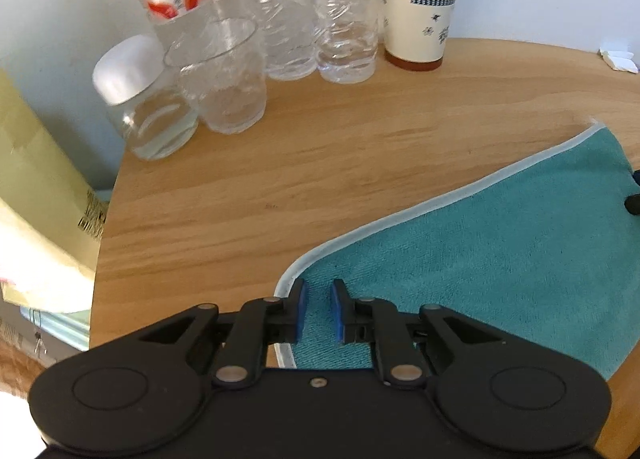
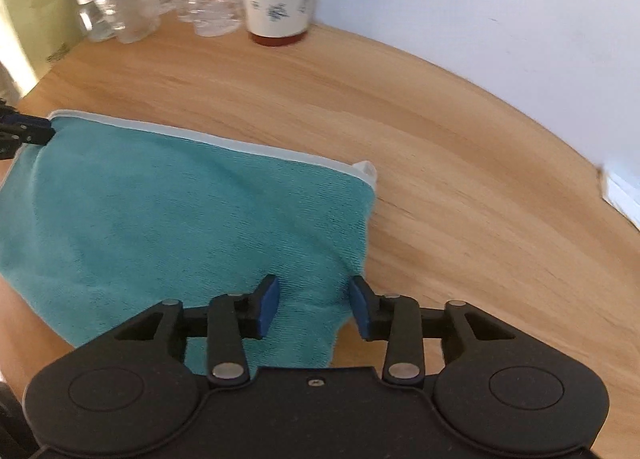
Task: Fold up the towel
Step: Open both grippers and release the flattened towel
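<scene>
A teal terry towel with a pale piped hem [image 2: 192, 227] is lying flat on the round light-wood table [image 2: 460, 163], its hemmed long edge facing the back of the table. In the right wrist view that edge is running from the left rim rightward to a corner with a small white tag. In the left wrist view the same hem is slanting up from near the fingers toward the right.

The left gripper [image 1: 319, 309] is sitting over the towel's rounded near-left corner, its blue-padded jaws narrowly apart with teal cloth showing in the gap; whether they are pinching it cannot be told. The right gripper [image 2: 314, 307] is hovering over the towel's right side, jaws spread wide and gripping nothing.

At the back of the table are standing clear plastic water bottles with red-and-white labels [image 1: 256, 7]; their script is too blurred to read. With them are a clear plastic cup [image 1: 222, 77], a clear jar with a white lid [image 1: 140, 99] and a cream paper cup printed with dark blue bands and flowers [image 1: 418, 3]. A yellowish cardboard box [image 1: 36, 195] bearing unreadable dark print is standing off the left edge.
</scene>
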`<state>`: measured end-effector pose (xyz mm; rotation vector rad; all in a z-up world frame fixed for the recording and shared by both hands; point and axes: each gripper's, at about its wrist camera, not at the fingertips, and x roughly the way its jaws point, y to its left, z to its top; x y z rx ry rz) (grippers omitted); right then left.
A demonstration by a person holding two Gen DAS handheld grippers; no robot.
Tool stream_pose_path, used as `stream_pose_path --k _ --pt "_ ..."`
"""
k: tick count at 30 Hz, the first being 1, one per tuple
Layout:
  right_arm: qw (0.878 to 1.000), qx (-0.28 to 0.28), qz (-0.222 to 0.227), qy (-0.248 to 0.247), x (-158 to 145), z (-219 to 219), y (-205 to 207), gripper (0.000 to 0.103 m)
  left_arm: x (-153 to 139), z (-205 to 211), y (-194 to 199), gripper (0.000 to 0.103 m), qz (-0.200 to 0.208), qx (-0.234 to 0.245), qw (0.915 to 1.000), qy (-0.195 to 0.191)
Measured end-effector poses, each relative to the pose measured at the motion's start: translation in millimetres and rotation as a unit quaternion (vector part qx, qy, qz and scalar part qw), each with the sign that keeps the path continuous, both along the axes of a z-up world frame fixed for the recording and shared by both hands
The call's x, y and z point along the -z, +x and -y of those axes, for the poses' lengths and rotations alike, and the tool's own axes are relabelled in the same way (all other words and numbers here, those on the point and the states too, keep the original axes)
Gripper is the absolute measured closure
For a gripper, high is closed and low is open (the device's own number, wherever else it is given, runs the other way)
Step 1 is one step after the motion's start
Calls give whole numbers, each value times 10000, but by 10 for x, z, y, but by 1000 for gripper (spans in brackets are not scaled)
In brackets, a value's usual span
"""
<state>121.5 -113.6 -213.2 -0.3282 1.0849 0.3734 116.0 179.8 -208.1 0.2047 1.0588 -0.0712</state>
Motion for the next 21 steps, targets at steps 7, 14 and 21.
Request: stream_pose_path --k 7,14,21 --pt "9980 371 200 -463 -4 146 -41 55 18 314 412 91 108 503 9987 27" --pt "9960 693 225 -512 -22 280 62 55 36 447 514 90 119 758 9970 73" --pt "9933 1134 107 -188 -252 298 22 59 -286 340 371 78 -85 224 9995 -207"
